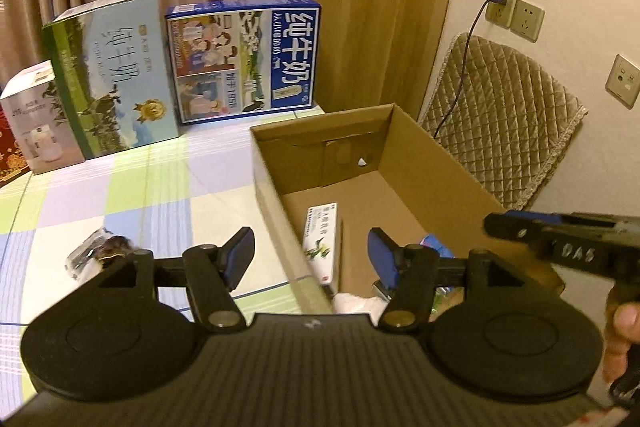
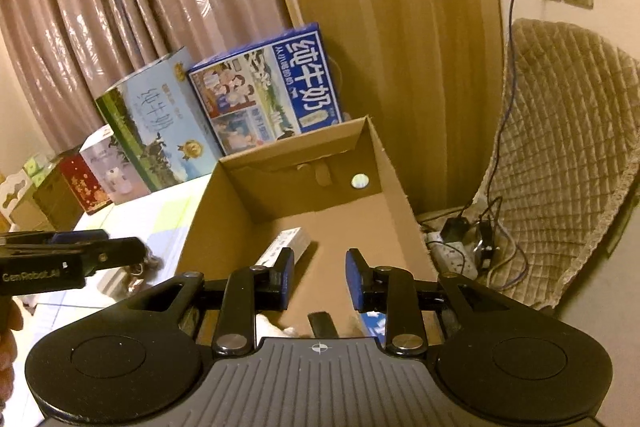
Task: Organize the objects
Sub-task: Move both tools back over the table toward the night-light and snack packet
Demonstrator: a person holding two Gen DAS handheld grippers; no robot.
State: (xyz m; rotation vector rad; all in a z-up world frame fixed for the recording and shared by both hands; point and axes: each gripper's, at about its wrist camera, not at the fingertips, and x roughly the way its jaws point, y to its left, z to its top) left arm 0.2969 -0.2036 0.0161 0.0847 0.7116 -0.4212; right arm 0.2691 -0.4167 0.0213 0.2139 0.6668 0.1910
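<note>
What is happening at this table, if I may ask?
A person is sorting objects into an open brown cardboard box on the checked tablecloth. Both tongs, left and right, hover empty at its near edge. A slim white carton already lies inside; a clear-wrapped snack waits outside.

A cardboard box (image 1: 420, 163) stood on the checked tablecloth (image 1: 168, 187), a small carton (image 1: 322, 239) lying inside. Behind it stood milk cartons (image 1: 244, 59); left lay perhaps a wrapped snack (image 1: 100, 251).
</note>
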